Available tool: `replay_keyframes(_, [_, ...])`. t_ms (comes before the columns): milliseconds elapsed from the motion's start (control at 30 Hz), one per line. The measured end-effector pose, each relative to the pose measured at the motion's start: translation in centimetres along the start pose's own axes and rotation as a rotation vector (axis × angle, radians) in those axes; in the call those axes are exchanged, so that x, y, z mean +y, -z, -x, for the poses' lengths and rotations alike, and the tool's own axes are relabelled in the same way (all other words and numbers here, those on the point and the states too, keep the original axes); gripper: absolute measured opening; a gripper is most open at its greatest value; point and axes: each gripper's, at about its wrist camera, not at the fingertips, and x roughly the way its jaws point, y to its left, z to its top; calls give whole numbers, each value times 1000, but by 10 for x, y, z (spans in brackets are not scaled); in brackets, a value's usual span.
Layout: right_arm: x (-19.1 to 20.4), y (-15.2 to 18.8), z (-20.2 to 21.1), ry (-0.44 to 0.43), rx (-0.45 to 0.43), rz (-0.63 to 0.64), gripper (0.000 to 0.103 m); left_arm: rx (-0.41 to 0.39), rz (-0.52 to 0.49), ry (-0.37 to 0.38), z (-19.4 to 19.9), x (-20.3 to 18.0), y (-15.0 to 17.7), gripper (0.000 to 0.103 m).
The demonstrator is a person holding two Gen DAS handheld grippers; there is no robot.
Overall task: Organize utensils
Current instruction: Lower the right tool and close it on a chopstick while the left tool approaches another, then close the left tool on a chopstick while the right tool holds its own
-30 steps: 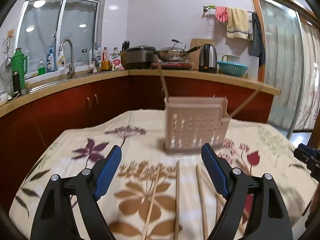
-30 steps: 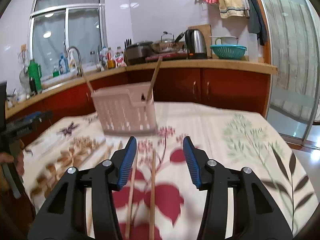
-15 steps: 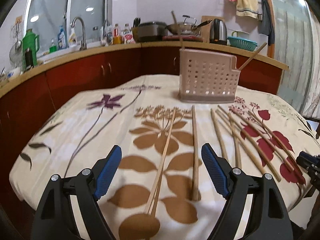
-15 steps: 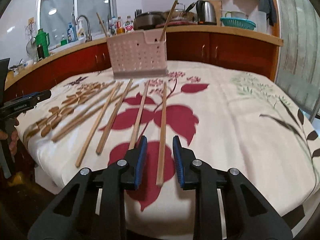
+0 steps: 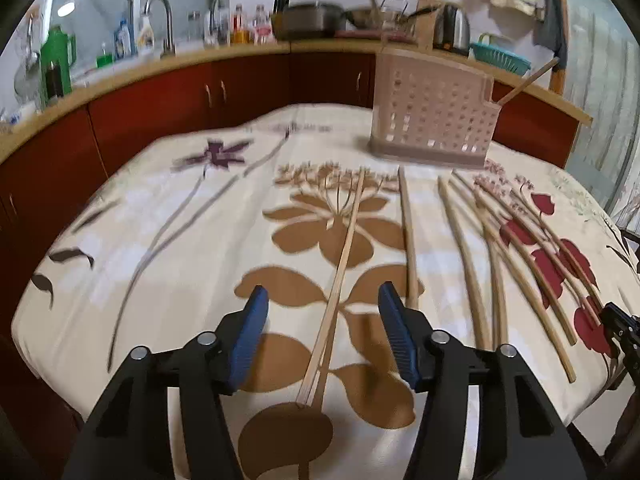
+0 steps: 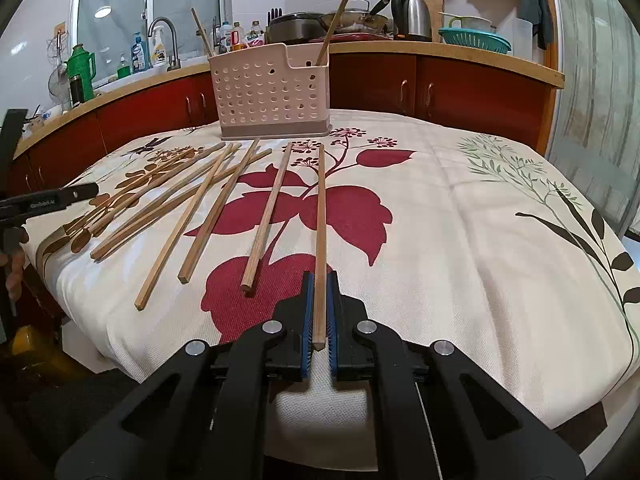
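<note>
The right gripper (image 6: pixel 319 312) pinches the near end of 1 chopstick (image 6: pixel 320 216), gripped low so it can tip into the perforated holder (image 6: pixel 272 92) beyond, which already holds 2. The left gripper (image 5: pixel 320 340) is spread wide astride a thin pair (image 5: pixel 340 276) on the floral cloth (image 5: pixel 160 240). Loose chopsticks (image 6: pixel 192 216) lie just beside, crowding both grips.

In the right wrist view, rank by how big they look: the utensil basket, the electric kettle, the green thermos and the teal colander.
1. utensil basket
2. teal colander
3. and 4. electric kettle and green thermos look alike; unranked.
The basket stands nearest the camera, so true sizes stay unsure.
</note>
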Motion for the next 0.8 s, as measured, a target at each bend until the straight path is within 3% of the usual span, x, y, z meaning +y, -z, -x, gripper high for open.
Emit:
replay_keyframes(233, [0, 0, 0, 0, 0, 0, 7, 94, 29, 28, -13, 7, 4, 42])
replay_keyframes(567, [1, -1, 0, -1, -2, -2, 7, 119, -61, -9, -11, -5, 7, 41])
replay_keyframes(600, [0, -1, 0, -1, -4, -3, 7, 120, -63, -8, -10, -5, 7, 39])
replay_keyframes(767, [1, -3, 1, -3, -11, -7, 7, 122, -94, -7, -6, -8, 10, 9])
replay_keyframes(800, [1, -4, 2, -3, -13, -8, 7, 122, -97, -2, -5, -7, 10, 9])
